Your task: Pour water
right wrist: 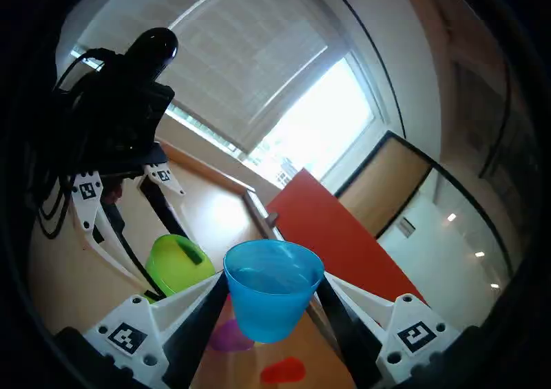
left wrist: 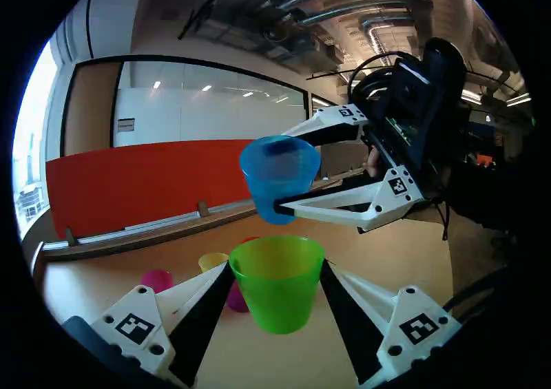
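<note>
The left gripper (left wrist: 275, 282) has its jaws clamped on a translucent green plastic cup (left wrist: 277, 299), held upright, low and near in the left gripper view. The right gripper (left wrist: 289, 172) grips a translucent blue plastic cup (left wrist: 275, 165) directly above and slightly beyond it, the two cups apart. With the blue cup's axis near vertical, pouring likely needs its rim tipped down towards the green mouth.

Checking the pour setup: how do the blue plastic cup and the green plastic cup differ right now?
The blue plastic cup is in the right tongs; the green plastic cup is in the left tongs. Blue is raised, green hangs lower, nearer the wooden table. Both are tapered, open-topped and clamped.
</note>
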Motion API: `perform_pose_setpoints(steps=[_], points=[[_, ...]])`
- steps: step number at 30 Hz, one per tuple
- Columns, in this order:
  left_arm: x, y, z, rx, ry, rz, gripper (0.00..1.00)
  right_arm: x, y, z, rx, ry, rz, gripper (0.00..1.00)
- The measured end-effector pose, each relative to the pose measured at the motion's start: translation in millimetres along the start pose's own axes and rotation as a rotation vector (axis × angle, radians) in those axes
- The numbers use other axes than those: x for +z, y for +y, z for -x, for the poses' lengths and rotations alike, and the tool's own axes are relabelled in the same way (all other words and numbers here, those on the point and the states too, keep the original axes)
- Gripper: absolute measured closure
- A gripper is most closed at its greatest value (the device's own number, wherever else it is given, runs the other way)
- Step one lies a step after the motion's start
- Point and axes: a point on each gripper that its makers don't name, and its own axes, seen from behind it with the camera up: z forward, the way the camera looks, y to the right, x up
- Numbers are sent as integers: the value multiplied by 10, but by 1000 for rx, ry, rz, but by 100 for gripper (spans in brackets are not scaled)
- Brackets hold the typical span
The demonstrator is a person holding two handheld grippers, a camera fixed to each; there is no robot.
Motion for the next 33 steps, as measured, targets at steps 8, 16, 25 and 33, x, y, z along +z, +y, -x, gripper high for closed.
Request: perform_pose_setpoints(steps=[8, 16, 25, 33], points=[[39, 6, -5, 1, -3, 10, 12, 10, -7, -29, -62, 2, -34, 9], [64, -15, -15, 8, -6, 9, 12, 44, 18, -61, -94, 11, -48, 9], [87, -37, -35, 0, -4, 11, 12, 96, 33, -60, -158, 6, -61, 9], [89, -58, -36, 5, -8, 14, 12, 141, 59, -59, -210, -2, -68, 9]])
